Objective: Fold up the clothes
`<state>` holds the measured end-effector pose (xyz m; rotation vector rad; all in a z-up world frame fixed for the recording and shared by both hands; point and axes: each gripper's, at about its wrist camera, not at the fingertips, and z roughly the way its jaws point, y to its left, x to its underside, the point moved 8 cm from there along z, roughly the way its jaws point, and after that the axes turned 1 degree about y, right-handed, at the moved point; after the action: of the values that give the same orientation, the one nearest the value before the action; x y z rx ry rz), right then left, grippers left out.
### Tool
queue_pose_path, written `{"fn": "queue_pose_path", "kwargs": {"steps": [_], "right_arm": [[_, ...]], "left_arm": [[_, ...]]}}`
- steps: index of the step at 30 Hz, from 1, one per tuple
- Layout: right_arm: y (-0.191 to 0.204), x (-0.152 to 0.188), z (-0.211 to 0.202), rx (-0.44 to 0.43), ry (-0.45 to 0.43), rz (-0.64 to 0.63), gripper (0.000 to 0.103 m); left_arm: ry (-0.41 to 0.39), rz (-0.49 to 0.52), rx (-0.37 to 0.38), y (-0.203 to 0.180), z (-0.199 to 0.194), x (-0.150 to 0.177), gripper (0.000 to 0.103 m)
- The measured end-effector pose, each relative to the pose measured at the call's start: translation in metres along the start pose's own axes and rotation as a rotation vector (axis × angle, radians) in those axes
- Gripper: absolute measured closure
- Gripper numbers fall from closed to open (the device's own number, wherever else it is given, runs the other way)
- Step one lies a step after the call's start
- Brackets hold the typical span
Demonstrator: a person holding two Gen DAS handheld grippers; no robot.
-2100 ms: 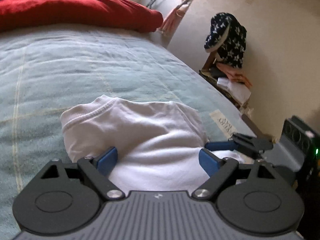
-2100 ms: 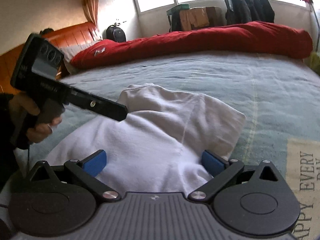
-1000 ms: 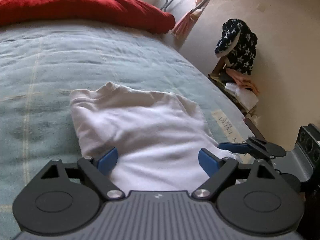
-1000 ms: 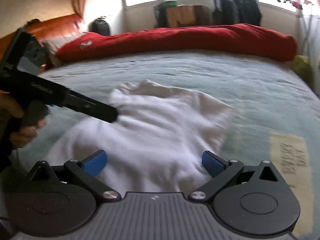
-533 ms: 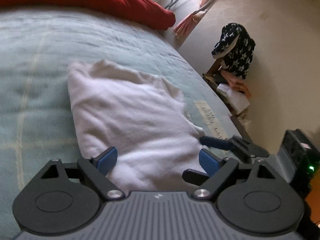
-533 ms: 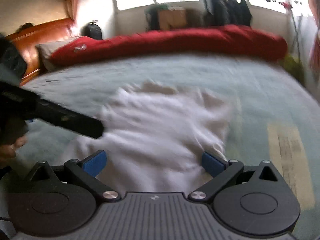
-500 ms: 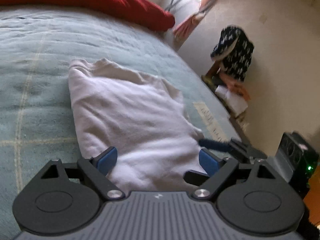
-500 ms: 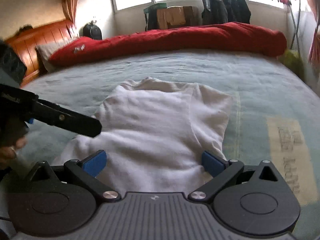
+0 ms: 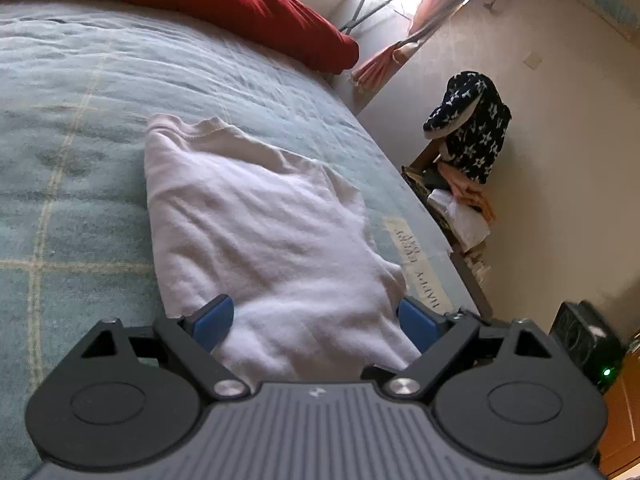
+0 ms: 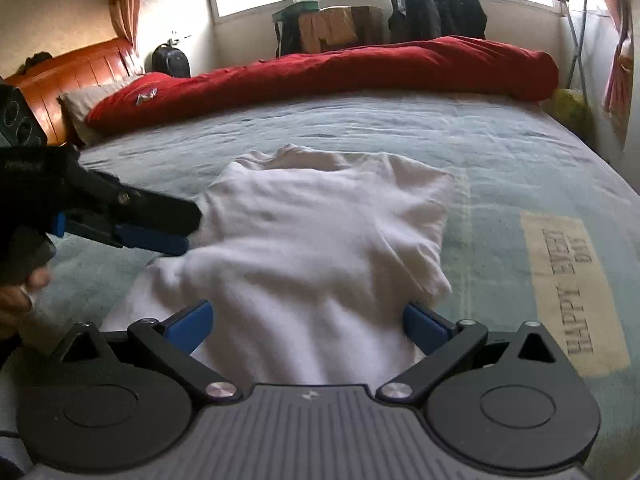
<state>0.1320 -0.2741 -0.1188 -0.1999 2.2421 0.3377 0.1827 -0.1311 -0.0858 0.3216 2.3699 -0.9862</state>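
While on bed [image 10: 520, 152]: one white shirt [image 10: 320, 240], two grippers.

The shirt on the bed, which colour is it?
The shirt is plain white; the right wrist view shows it best.

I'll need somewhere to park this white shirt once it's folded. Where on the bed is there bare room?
Free: the blue-green bedspread between the white shirt and the red duvet, and the strip right of the shirt around the printed patch. Crowded: the shirt's near-left side, where the left gripper sits open; the right gripper is open over the hem.
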Motion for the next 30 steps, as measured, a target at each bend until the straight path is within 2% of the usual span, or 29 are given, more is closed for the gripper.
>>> {"fn": "queue_pose_path", "kwargs": {"steps": [2, 6, 10, 14, 17, 24, 27, 30], "right_arm": [[0.000, -0.002, -0.008, 0.001, -0.013, 0.009, 0.000], [0.012, -0.024, -0.016, -0.006, -0.088, -0.064, 0.000], [0.018, -0.044, 0.004, -0.002, -0.097, -0.148, 0.000], [0.003, -0.029, 0.038, -0.014, 0.007, -0.098, 0.000], [0.000, -0.019, 0.037, -0.013, -0.032, -0.113, 0.000], [0.001, -0.016, 0.034, -0.014, -0.053, -0.102, 0.000], [0.002, -0.016, 0.034, -0.016, -0.064, -0.099, 0.000], [0.002, -0.016, 0.033, -0.017, -0.072, -0.096, 0.000]], "left_arm": [[-0.013, 0.019, -0.009, -0.007, -0.008, -0.003, 0.013], [-0.038, 0.057, -0.010, -0.018, -0.014, -0.007, 0.013], [-0.012, 0.005, -0.038, -0.002, -0.003, -0.003, 0.013], [-0.012, -0.061, 0.010, 0.011, 0.001, 0.000, 0.013], [-0.014, -0.062, 0.019, 0.009, -0.001, -0.006, 0.013], [-0.057, 0.059, 0.001, -0.002, 0.012, -0.054, 0.013], [-0.030, 0.042, -0.032, 0.009, 0.035, -0.065, 0.013], [0.010, 0.010, -0.043, 0.023, 0.056, -0.061, 0.013]]}}
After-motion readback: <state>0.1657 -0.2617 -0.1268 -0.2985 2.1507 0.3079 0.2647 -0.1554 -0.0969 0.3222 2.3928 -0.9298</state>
